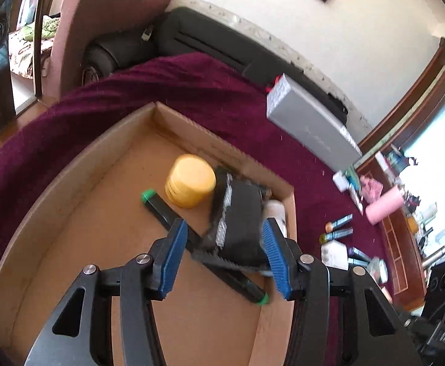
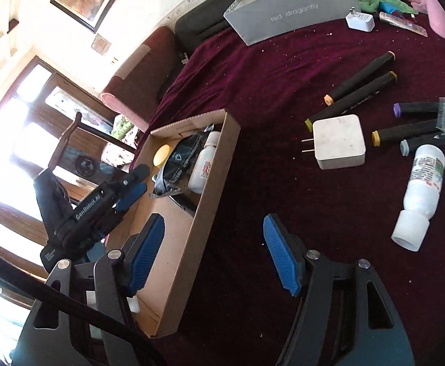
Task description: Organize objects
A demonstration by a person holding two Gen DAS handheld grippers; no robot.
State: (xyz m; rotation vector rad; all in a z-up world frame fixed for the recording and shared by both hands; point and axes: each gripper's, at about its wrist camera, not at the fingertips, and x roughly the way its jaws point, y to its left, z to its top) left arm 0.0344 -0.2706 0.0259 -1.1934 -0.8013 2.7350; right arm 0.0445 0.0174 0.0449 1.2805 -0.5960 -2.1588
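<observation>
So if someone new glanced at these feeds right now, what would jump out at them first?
Probably the cardboard box on the maroon cloth, already holding a yellow jar, a black pouch, a white bottle and a green-capped marker. The left hand-held gripper hangs open over it. Right of the box lie loose markers, a white charger and another bottle, with a grey box behind.

Right gripper (image 2: pixel 214 253) wide open, holds nothing, over right wall of cardboard box (image 2: pixel 204 195). Black pouch (image 2: pixel 179 158), white bottle (image 2: pixel 205 164) inside box. White charger (image 2: pixel 338 145) right of box.
</observation>
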